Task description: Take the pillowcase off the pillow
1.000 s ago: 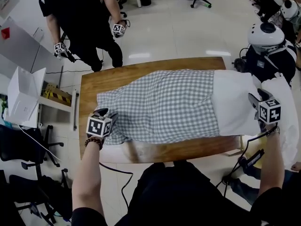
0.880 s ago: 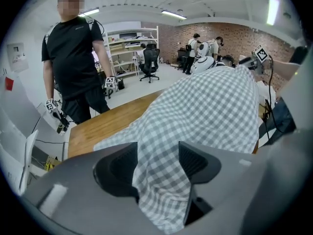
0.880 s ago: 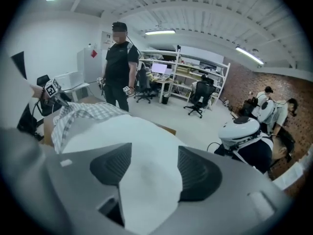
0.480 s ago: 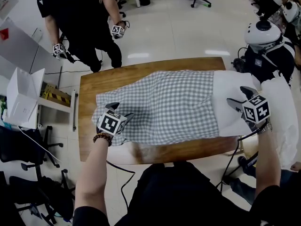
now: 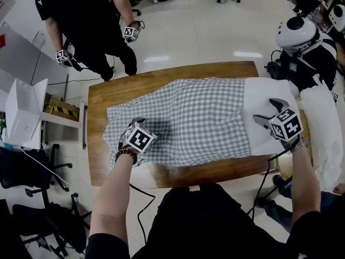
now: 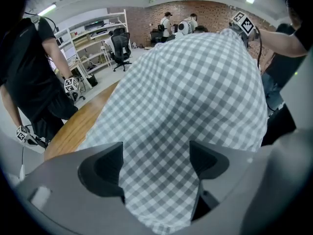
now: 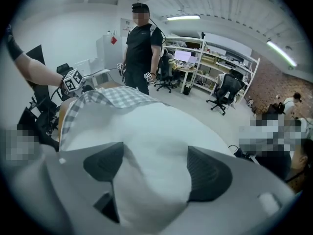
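A pillow lies along the wooden table (image 5: pixel 102 90). A grey checked pillowcase (image 5: pixel 188 117) covers most of it, and the bare white pillow end (image 5: pixel 261 93) sticks out on the right. My left gripper (image 5: pixel 135 124) hovers over the left end of the case. Its jaws have just been opening and stand wide, with checked cloth (image 6: pixel 195 82) under and between them and the pads off it. My right gripper (image 5: pixel 268 111) sits over the white end. Its jaws have also just been opening and straddle the white pillow (image 7: pixel 146 131) without pinching it.
A person in black (image 5: pixel 81 15) stands at the table's far left corner with a gripper in each hand. A white box (image 5: pixel 24 112) sits left of the table. A white helmeted figure (image 5: pixel 295 31) is at the far right, with office chairs (image 5: pixel 21 171) around.
Both grippers moved inward over the pillow, the left one rightward onto the checked case and the right one leftward onto the white end. Both pairs of jaws opened wider.
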`<action>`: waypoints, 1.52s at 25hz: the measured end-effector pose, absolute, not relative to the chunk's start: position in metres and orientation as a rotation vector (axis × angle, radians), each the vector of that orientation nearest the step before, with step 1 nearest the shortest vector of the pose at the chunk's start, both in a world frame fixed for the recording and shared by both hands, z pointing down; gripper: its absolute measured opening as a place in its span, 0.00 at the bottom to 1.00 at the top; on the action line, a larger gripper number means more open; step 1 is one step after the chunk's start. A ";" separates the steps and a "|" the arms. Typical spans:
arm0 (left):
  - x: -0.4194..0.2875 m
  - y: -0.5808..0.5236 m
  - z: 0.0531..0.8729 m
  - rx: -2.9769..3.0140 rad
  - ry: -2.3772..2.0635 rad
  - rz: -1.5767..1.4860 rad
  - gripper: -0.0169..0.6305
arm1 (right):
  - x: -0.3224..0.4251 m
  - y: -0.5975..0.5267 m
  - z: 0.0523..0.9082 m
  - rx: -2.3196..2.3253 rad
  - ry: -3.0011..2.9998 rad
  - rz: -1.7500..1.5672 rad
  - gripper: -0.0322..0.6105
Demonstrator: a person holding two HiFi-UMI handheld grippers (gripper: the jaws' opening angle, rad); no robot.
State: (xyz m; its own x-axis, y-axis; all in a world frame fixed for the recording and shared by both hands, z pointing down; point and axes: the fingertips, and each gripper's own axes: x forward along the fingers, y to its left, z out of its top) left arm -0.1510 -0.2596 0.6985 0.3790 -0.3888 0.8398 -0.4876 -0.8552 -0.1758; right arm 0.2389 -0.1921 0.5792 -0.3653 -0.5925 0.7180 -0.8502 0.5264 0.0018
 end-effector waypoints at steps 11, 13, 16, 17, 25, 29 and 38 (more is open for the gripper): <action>-0.171 -0.264 0.767 2.324 -0.638 1.633 0.66 | 0.233 -0.216 0.599 1.139 -2.059 0.497 0.68; -0.175 -0.265 0.776 2.315 -0.599 1.653 0.66 | 0.232 -0.220 0.601 1.138 -2.063 0.506 0.68; -0.181 -0.263 0.790 2.281 -0.543 1.642 0.64 | 0.230 -0.225 0.604 1.136 -2.066 0.513 0.68; -0.183 -0.261 0.794 2.259 -0.528 1.638 0.64 | 0.230 -0.226 0.605 1.135 -2.066 0.512 0.68; -0.171 -0.278 0.782 2.297 -0.565 1.625 0.39 | 0.229 -0.229 0.615 1.118 -2.041 0.501 0.57; -0.159 -0.277 0.775 2.305 -0.542 1.592 0.17 | 0.227 -0.233 0.619 1.093 -1.992 0.473 0.43; -0.175 -0.258 0.774 2.298 -0.538 1.527 0.05 | 0.204 -0.234 0.615 1.114 -1.879 0.304 0.09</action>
State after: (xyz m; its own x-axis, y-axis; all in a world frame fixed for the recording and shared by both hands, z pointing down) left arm -0.1746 -0.2576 0.7743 0.3547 -0.1278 0.9262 -0.4808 -0.8745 0.0635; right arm 0.2045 -0.2343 0.6148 -0.1866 -0.5744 0.7970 -0.7962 0.5637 0.2198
